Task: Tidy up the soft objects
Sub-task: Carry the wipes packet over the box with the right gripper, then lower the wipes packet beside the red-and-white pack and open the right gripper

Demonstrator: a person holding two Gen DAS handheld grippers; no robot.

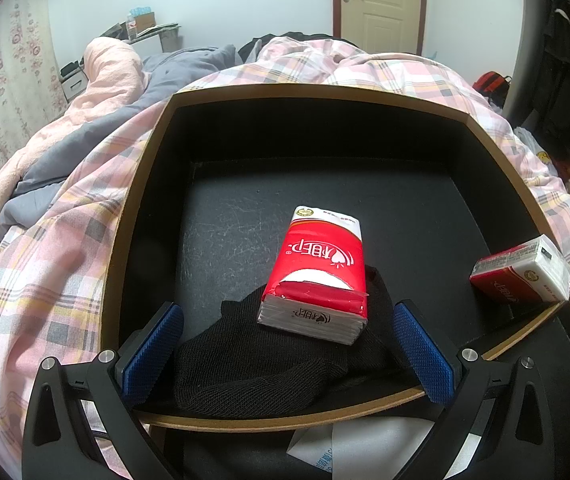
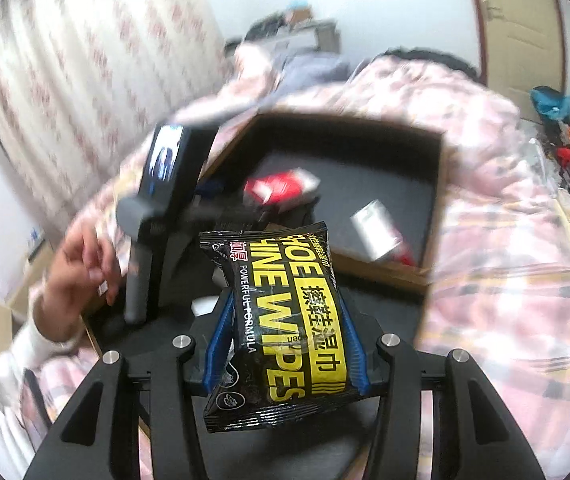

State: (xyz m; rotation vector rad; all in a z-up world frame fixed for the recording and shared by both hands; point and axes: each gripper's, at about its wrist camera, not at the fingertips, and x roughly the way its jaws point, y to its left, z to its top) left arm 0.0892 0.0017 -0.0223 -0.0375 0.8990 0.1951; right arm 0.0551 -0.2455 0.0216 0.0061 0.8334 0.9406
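Carrying risk first: the plaid quilt is a soft, uneven base, so the black box set on it could tilt if bumped at the rim. Inside the box, a black knit item lies at 6 o'clock, with a red tissue pack resting partly on it; a second tissue pack sits propped on the box edge at 3 o'clock and could be knocked off either way. The left gripper is held released, jaws wide, hovering over the knit item with nothing grasped. In the right wrist view the right gripper is clenched on a shoe wipes pack, gripped at mid-body; the glossy film is judged slippery, so the pack could slide out during transfer. The path toward the box at 12 o'clock is partly blocked by the left gripper's body and the person's hand at 9 o'clock; a collision is possible. Motion blur limits detail.
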